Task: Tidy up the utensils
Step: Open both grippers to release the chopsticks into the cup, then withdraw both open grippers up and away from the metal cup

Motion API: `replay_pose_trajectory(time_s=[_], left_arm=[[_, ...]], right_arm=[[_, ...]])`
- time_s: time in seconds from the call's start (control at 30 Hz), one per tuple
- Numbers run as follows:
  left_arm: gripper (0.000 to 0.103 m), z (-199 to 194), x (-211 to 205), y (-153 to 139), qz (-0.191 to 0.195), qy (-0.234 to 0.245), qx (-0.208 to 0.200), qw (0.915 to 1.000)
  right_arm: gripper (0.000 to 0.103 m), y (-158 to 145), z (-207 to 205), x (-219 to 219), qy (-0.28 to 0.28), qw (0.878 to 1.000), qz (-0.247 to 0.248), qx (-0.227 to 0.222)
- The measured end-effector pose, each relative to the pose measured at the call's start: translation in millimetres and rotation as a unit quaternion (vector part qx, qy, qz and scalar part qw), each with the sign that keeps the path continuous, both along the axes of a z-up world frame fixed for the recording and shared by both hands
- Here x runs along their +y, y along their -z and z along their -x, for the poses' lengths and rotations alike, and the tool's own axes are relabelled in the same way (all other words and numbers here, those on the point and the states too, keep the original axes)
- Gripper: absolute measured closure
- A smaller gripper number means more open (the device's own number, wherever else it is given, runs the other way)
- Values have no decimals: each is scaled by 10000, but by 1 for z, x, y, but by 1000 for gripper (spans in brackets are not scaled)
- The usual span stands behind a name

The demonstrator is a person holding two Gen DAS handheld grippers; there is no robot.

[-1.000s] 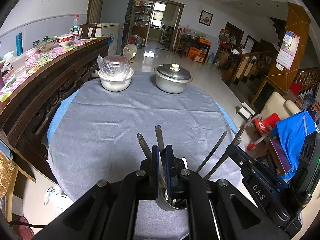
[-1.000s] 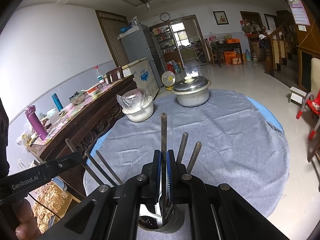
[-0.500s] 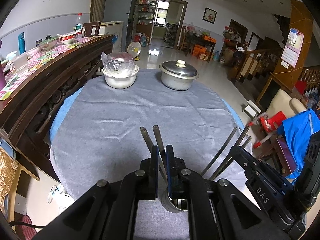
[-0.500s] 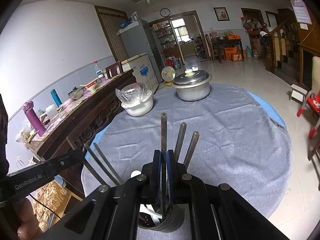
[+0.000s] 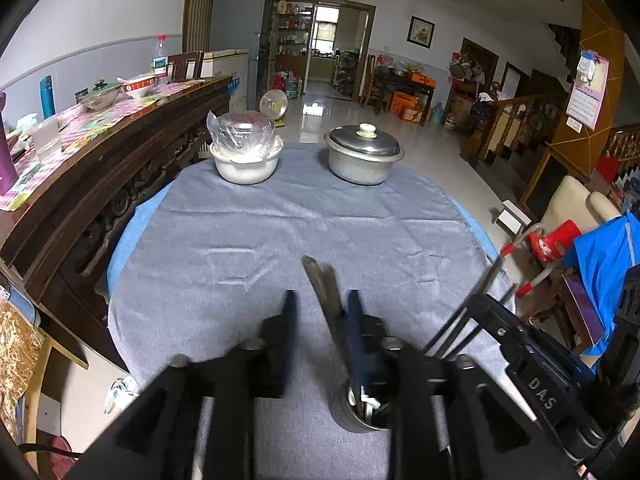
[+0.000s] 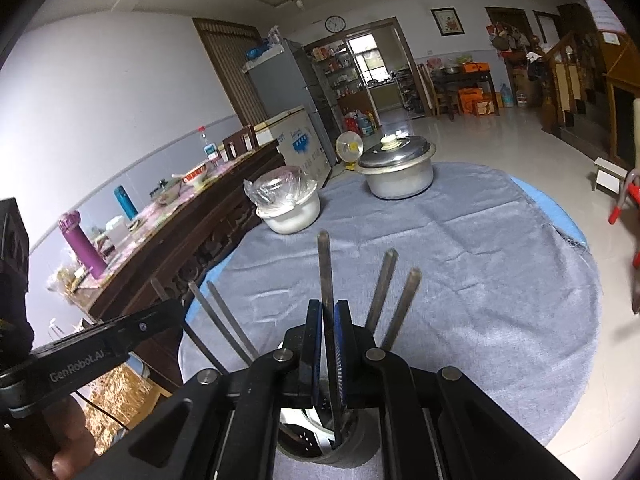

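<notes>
A metal utensil cup (image 5: 362,414) stands near the front edge of the grey-clothed round table (image 5: 280,232), with several metal utensil handles sticking up from it. My left gripper (image 5: 320,304) is open above the cup's left side, and two handles (image 5: 320,284) lean against its right finger. My right gripper (image 6: 327,312) is shut on an upright metal utensil handle (image 6: 324,268) whose lower end is inside the cup (image 6: 340,444). Two more handles (image 6: 394,292) lean to its right.
A white bowl covered in plastic (image 5: 245,152) and a lidded metal pot (image 5: 363,155) stand at the table's far edge. A dark wooden sideboard (image 5: 100,160) with bottles and dishes runs along the left. Chairs and a blue bag (image 5: 600,256) stand to the right.
My left gripper has opened and let go of the utensil handle it held, which now rests in the cup. My right gripper stays shut on its handle.
</notes>
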State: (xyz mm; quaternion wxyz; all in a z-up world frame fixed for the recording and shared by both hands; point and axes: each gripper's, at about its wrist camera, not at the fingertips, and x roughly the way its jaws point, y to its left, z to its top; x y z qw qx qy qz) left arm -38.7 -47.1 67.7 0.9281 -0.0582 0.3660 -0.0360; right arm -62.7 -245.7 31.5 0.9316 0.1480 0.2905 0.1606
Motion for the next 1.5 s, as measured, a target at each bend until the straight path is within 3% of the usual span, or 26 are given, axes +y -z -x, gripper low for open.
replay_pose_trajectory(time_s=[0.17, 0.6, 0.63, 0.7, 0.8, 1.03, 1.3, 1.5], left_arm=[[45, 8, -4, -7, -243, -122, -258, 9993], [25, 28, -5, -15, -573, -342, -475, 9966], [24, 30, -5, -16, -647, -388, -513, 9958], [22, 35, -6, -17, -795, -461, -579, 9941], [22, 40, -6, -16, -926, -474, -594, 9928], [21, 56, -5, -10, -1258, -519, -632, 9887], [21, 75, 3, -11, -1373, -731, -718, 9852], [13, 93, 5, -17, -1587, -961, -949, 9780]], right_arm=[[94, -6, 7, -12, 89, 9996, -171, -202], [93, -10, 23, -21, 136, 9996, -217, -155], [91, -9, 25, -22, 127, 9996, -218, -128], [73, -9, 29, -21, 146, 9997, -169, -94], [58, -9, 37, -20, 174, 9997, -96, -130], [57, -2, 54, -15, 222, 9994, 255, -74], [57, 4, 75, -17, 349, 9983, 463, 52], [56, -2, 94, -10, 301, 9978, 590, -52]])
